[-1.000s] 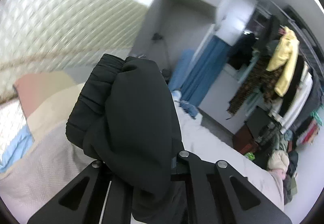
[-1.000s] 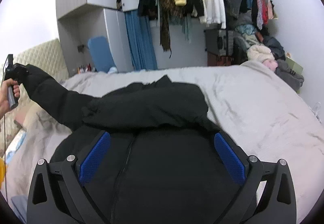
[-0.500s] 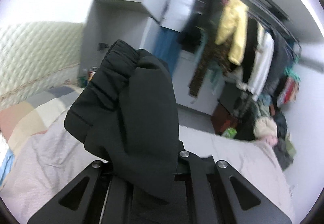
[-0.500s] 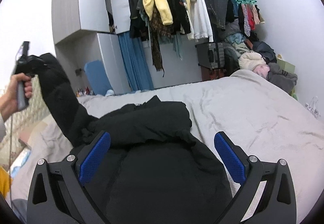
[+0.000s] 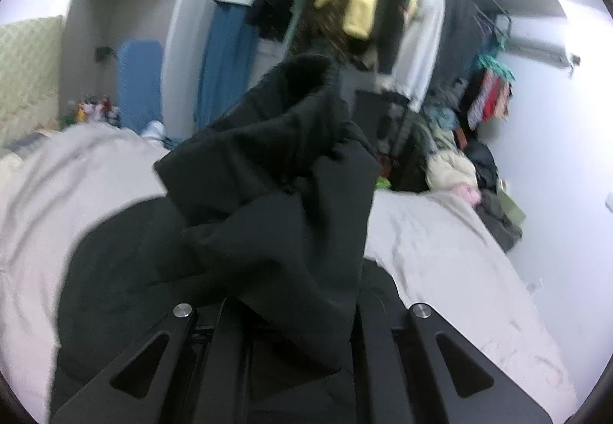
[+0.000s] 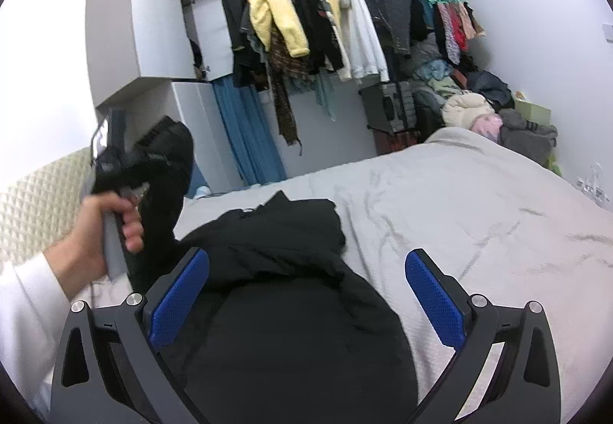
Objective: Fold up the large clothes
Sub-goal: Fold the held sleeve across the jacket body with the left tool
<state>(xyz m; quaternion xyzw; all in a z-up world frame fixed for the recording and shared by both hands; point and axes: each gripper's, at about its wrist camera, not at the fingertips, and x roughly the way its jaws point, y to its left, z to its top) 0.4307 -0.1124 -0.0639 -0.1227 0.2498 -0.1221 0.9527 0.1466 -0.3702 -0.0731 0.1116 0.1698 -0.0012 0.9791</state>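
Left claw (image 6: 153, 159): raised, clamped on black jacket sleeve (image 5: 276, 186), gripped by bare left hand (image 6: 103, 228). Right claw (image 6: 306, 290): jaws spread wide.

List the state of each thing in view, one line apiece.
Black jacket: body lying on the bed, partly folded.
Jacket sleeve: lifted off the bed, clamped in the left gripper.
Left gripper: shut on the sleeve.
Right gripper: open, blue fingers spread over the jacket.
Bed: sheet wrinkled.
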